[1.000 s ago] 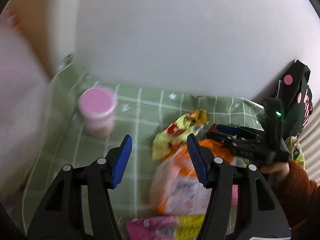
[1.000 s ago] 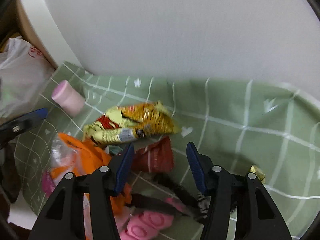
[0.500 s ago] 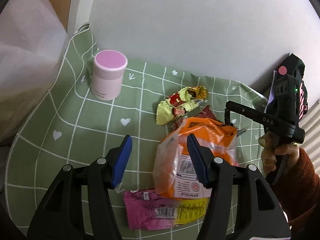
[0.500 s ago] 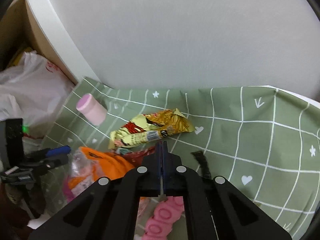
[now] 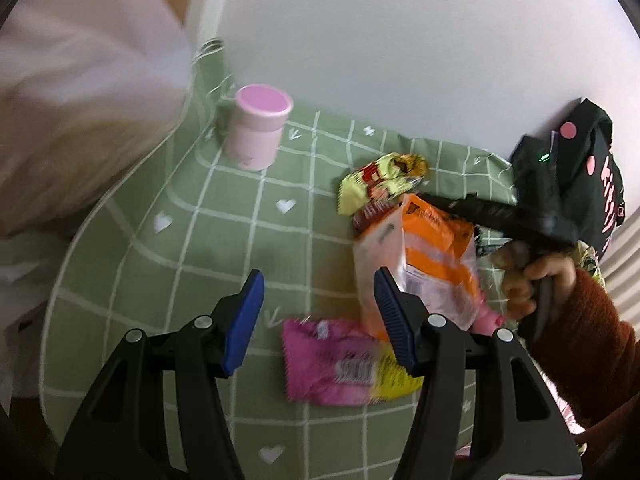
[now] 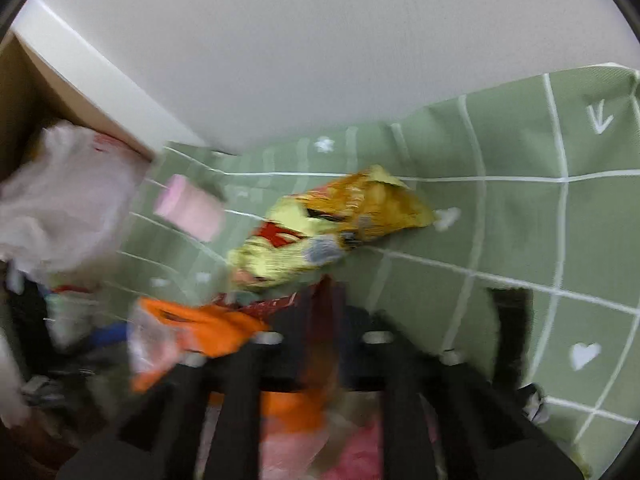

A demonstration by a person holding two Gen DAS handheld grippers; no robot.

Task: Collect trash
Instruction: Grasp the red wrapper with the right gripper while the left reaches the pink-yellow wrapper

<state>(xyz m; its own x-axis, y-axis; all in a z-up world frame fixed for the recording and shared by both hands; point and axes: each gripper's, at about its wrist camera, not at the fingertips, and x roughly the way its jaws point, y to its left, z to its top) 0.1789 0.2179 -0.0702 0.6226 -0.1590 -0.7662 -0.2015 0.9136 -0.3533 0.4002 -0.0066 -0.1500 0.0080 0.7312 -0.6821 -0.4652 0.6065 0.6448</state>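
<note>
Lying light and crinkly at two o'clock of the wide-open, empty left gripper (image 5: 318,320), the orange snack bag (image 5: 424,256) wants an edge pinch; the right gripper (image 6: 320,312) is closed, contents unclear.

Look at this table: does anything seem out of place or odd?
Yes. Crumpled snack wrappers litter the green checked tablecloth: a yellow wrapper, an orange-and-white bag and a pink-and-yellow packet. The pink lidded cup stands upright, apart from them.
</note>
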